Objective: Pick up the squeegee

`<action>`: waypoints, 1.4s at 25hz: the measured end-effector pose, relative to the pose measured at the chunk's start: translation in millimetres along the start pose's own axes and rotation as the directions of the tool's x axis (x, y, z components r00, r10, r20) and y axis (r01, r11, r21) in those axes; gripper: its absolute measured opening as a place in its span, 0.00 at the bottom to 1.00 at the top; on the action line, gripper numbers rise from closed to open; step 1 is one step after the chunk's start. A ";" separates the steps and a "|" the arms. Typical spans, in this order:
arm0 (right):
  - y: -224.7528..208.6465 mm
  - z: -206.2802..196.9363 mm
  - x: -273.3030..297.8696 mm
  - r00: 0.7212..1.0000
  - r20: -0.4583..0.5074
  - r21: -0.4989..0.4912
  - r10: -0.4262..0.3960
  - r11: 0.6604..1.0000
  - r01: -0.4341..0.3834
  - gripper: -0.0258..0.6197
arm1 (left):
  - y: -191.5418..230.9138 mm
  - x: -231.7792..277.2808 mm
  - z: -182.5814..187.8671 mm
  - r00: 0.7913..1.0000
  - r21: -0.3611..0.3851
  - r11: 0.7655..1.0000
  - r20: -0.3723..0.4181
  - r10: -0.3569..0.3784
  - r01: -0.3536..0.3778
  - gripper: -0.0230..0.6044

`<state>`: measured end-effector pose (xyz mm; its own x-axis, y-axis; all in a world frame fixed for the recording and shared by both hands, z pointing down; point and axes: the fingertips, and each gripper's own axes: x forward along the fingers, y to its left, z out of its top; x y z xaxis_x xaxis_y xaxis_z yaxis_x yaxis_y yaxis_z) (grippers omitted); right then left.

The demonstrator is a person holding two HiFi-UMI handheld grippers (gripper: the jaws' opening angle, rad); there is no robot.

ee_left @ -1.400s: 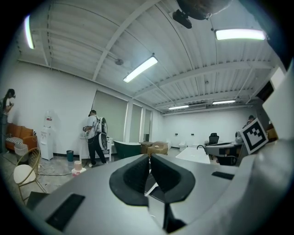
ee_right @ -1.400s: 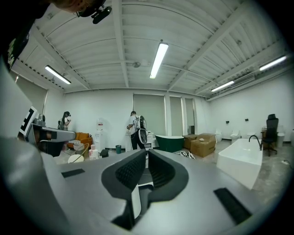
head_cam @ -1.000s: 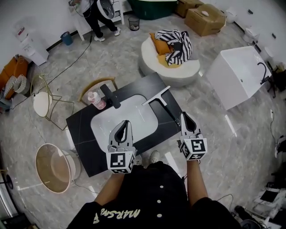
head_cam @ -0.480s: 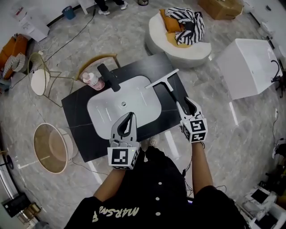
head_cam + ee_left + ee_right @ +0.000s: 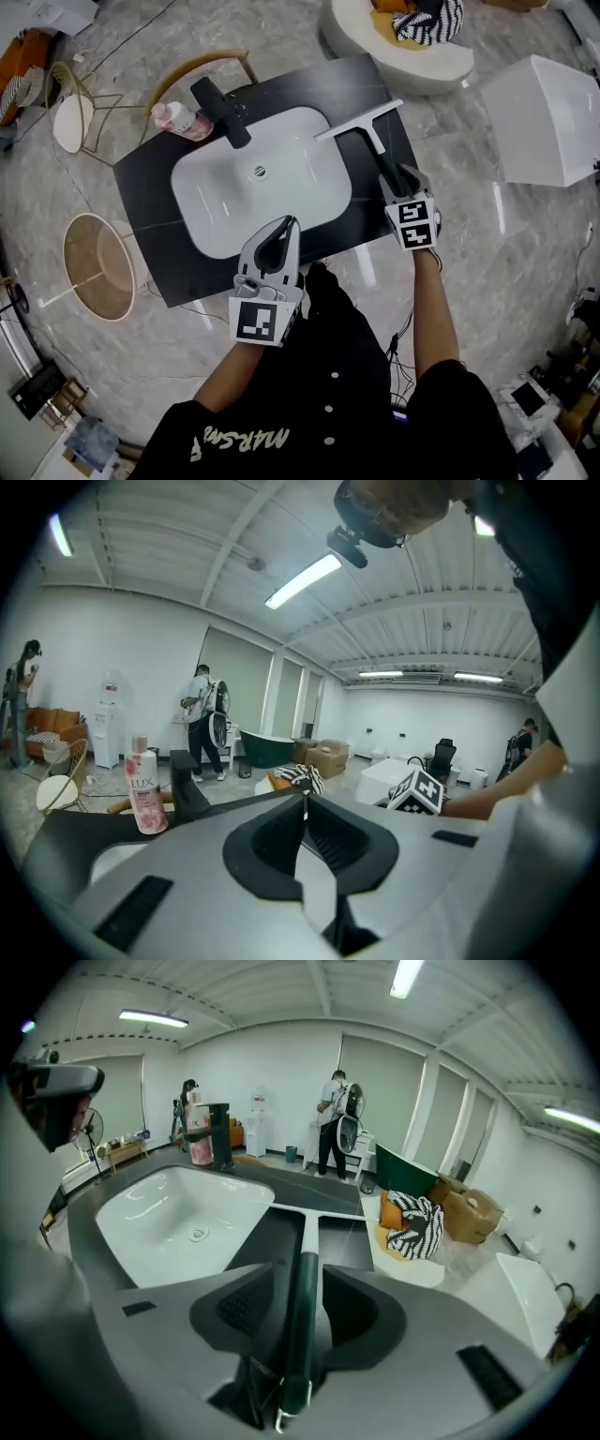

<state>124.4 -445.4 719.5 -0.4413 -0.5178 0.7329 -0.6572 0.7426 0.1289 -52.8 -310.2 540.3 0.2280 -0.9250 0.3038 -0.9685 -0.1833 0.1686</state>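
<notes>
The squeegee (image 5: 376, 141) lies on the right side of the black counter (image 5: 150, 199), white blade at the far end, dark handle pointing toward me. My right gripper (image 5: 399, 180) is over the near end of that handle. In the right gripper view the squeegee's handle (image 5: 301, 1309) runs straight between the jaws of my right gripper (image 5: 300, 1269); the jaws are opening and the pads stand clear of it. My left gripper (image 5: 287, 228) hangs shut and empty over the counter's near edge, by the white basin (image 5: 234, 192). In its own view my left gripper (image 5: 303, 800) shows its tips meeting.
A black faucet (image 5: 220, 111) and a pink bottle (image 5: 173, 117) stand at the counter's far left. A round wicker basket (image 5: 98, 267) and a wire chair (image 5: 75, 108) are on the floor to the left. A white tub (image 5: 553, 117) and a cushion seat (image 5: 403, 47) are to the right.
Both grippers have come down toward the counter. The right one moved forward from the counter's near edge onto the squeegee handle and its jaws spread apart.
</notes>
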 end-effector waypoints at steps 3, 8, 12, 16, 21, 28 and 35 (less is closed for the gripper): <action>-3.0 -13.8 19.2 0.999 -0.054 -0.026 -0.004 1.000 0.003 0.28 | -3.6 2.7 -13.5 1.000 -0.012 1.000 -0.029 -0.006 0.006 0.07; -4.8 -21.8 34.3 0.998 -0.070 -0.025 0.001 1.000 -0.003 0.22 | -1.7 5.1 -30.3 0.998 -0.043 0.999 -0.064 0.011 -0.014 0.07; -4.1 -24.1 40.3 0.996 -0.087 -0.050 -0.007 0.999 0.003 0.20 | 1.5 7.5 -37.5 0.997 -0.044 0.999 -0.077 0.020 -0.023 0.07; -2.6 -26.4 41.9 0.996 -0.089 -0.039 0.006 0.999 -0.010 0.19 | 4.1 8.2 -39.6 0.996 -0.049 0.998 -0.084 0.030 -0.035 0.07; -6.8 -21.6 39.1 0.997 -0.078 -0.031 -0.015 0.999 0.013 0.18 | 6.8 8.3 -37.6 0.996 -0.044 0.998 -0.082 0.043 -0.047 0.07; 0.0 5.9 19.5 0.999 -0.024 -0.075 -0.039 0.996 0.037 0.18 | 9.9 0.6 -21.6 0.997 -0.026 0.998 -0.057 0.051 -0.052 0.07; 11.7 58.6 -19.8 0.993 0.104 -0.042 -0.061 0.997 0.066 0.18 | 20.7 -2.9 21.9 0.997 0.019 0.997 0.030 0.076 -0.077 0.07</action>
<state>89.5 -451.3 667.4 -0.4613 -0.6037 0.6502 -0.6584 0.7241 0.2053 -75.7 -318.6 522.4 0.1505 -0.9459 0.2876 -0.9848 -0.1180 0.1272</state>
